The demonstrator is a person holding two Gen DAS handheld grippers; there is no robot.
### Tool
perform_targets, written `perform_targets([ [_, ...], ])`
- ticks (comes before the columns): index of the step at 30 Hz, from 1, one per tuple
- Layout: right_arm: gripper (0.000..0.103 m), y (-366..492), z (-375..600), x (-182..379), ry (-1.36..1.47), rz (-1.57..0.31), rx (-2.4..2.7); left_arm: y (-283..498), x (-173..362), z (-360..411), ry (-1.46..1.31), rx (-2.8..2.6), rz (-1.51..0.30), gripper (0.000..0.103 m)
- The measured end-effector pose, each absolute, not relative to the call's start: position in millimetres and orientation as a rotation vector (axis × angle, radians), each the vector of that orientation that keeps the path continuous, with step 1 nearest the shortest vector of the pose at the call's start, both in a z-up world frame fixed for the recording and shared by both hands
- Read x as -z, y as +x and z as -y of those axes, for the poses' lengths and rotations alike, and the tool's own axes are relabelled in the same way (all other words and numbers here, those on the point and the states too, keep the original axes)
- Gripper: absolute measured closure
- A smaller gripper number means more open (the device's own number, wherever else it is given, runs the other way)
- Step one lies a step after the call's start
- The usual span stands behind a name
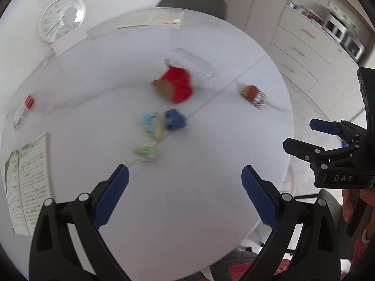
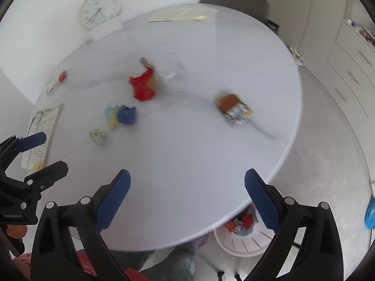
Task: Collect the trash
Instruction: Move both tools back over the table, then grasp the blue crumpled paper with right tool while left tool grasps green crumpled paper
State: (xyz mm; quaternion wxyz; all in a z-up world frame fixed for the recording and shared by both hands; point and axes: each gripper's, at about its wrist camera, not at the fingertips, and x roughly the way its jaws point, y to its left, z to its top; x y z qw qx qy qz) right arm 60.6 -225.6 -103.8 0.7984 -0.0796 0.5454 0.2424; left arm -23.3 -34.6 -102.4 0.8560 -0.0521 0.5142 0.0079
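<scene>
Five scattered wrappers [image 2: 143,86], two booklets [image 2: 43,128]

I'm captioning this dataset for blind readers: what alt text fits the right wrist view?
The open right gripper hovers over a round white table strewn with blurred trash: a red wrapper, a blue wad and a brown patterned packet. Below the table edge sits a white bin holding scraps.

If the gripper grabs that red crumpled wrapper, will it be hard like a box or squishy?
Probably squishy. The red wrapper looks crumpled and folded rather than box-shaped, so it should give between the fingers. It likely weighs little for its size, being thin packaging. It may slide on the smooth white table if pushed, though blur hides detail.
</scene>
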Motion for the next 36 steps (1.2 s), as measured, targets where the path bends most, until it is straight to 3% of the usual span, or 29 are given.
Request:
perform_targets([
  [8, 0.006, 80, 128, 132, -0.236, -1.158, -0.624, -29, 134, -32, -0.136, -0.052, -1.099, 0.010],
  [19, 0.035, 109, 75, 183, -0.235, -1.253, -0.631, -17, 160, -55, -0.156, -0.016, -1.126, 0.010],
  [22, 0.057, 112, 72, 191, -0.234, -1.279, -0.642, -12, 164, -52, -0.159, -0.014, -1.128, 0.010],
  [23, 0.071, 113, 73, 192, -0.226, -1.286, -0.646, -10, 166, -51, -0.162, -0.012, -1.129, 0.010],
  [24, 0.075, 114, 75, 194, -0.216, -1.297, -0.653, -8, 168, -50, -0.166, -0.010, -1.129, 0.010],
  [28, 0.075, 114, 88, 187, -0.196, -1.284, -0.651, 7, 180, -40, -0.153, -0.030, -1.145, 0.011],
  [36, 0.075, 114, 125, 156, -0.166, -1.251, -0.650, 32, 210, -30, -0.210, -0.097, -1.198, 0.038],
])
